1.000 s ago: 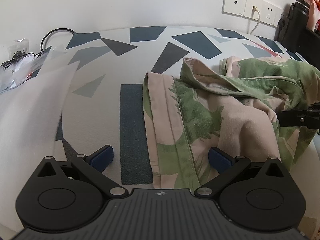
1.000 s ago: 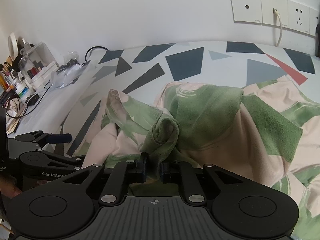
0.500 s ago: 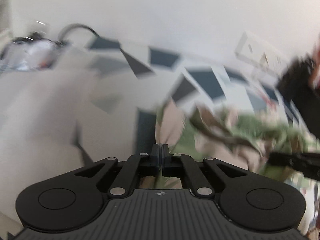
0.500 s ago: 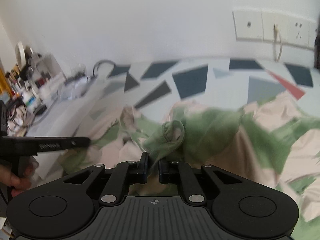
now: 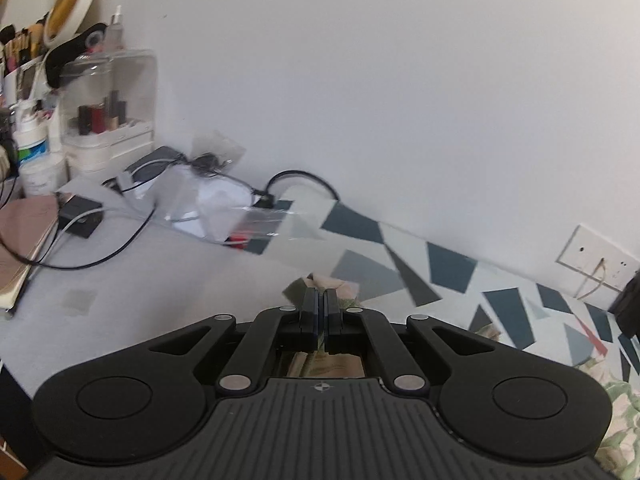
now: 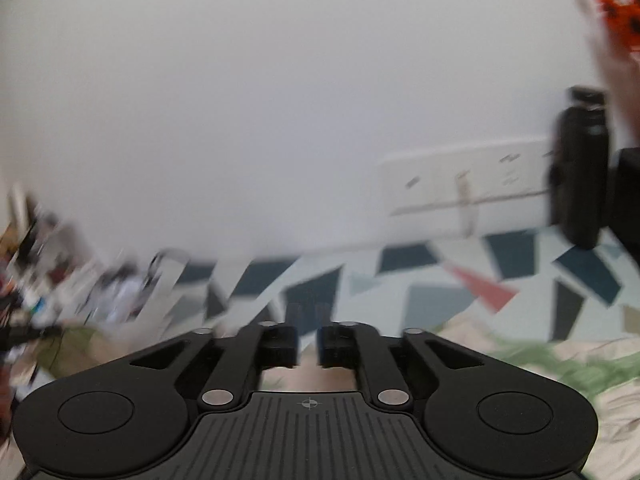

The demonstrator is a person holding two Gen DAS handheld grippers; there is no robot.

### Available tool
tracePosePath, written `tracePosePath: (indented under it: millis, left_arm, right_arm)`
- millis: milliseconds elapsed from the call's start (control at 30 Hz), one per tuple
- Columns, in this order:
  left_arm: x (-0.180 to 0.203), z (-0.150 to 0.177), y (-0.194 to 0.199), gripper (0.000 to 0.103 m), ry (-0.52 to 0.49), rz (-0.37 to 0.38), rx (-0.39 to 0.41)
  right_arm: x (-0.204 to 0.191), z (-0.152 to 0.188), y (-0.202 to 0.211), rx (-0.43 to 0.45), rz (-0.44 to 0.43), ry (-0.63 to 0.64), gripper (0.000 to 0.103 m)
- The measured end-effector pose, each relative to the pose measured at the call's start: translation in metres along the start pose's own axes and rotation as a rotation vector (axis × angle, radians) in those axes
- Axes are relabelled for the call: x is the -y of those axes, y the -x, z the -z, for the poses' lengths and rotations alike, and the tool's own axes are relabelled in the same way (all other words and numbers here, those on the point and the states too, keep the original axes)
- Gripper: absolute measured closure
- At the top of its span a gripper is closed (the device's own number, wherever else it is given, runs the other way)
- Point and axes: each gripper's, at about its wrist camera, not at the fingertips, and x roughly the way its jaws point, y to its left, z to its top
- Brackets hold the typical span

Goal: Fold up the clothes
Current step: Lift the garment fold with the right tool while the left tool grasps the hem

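Note:
The garment is pink with green leaf print. In the left wrist view my left gripper [image 5: 321, 300] is shut on an edge of the garment [image 5: 344, 289], which pokes out past the fingertips and hangs below the jaws, raised above the patterned table [image 5: 452, 268]. In the blurred right wrist view my right gripper [image 6: 307, 320] has a narrow gap between its fingers; pink cloth [image 6: 308, 368] shows below them and the garment [image 6: 560, 364] lies at lower right. Whether the fingers pinch the cloth is unclear.
A clear cosmetics organiser [image 5: 108, 108], bottles, plastic bags [image 5: 216, 204] and black cables [image 5: 80, 256] crowd the left end of the table. Wall sockets [image 5: 596, 256] and a black bottle [image 6: 580, 168] stand at the right by the white wall.
My left gripper closed on the garment edge and lifted it, swinging up and left. My right gripper rose fast and tilted up; the bunched cloth no longer shows ahead of its fingers.

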Motion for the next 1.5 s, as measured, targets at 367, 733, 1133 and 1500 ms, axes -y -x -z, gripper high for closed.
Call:
tracePosePath:
  millis: [367, 733, 1133, 1500]
  left_arm:
    - [-0.049, 0.002, 0.002, 0.101, -0.01, -0.026, -0.013]
    - [-0.091, 0.021, -0.029, 0.1, -0.055, -0.025, -0.159]
    - [-0.115, 0.05, -0.062, 0.1, -0.079, -0.014, -0.27]
    - [-0.117, 0.051, -0.065, 0.099, -0.085, -0.003, -0.262]
  right_arm:
    - [-0.096, 0.084, -0.125, -0.306, -0.113, 0.015, 0.044]
    - [-0.162, 0.103, -0.188, -0.294, -0.043, 0.097, 0.005]
    - [-0.184, 0.103, -0.206, -0.255, 0.019, 0.171, 0.002]
    - [-0.197, 0.112, -0.207, -0.308, 0.007, 0.283, 0.088]
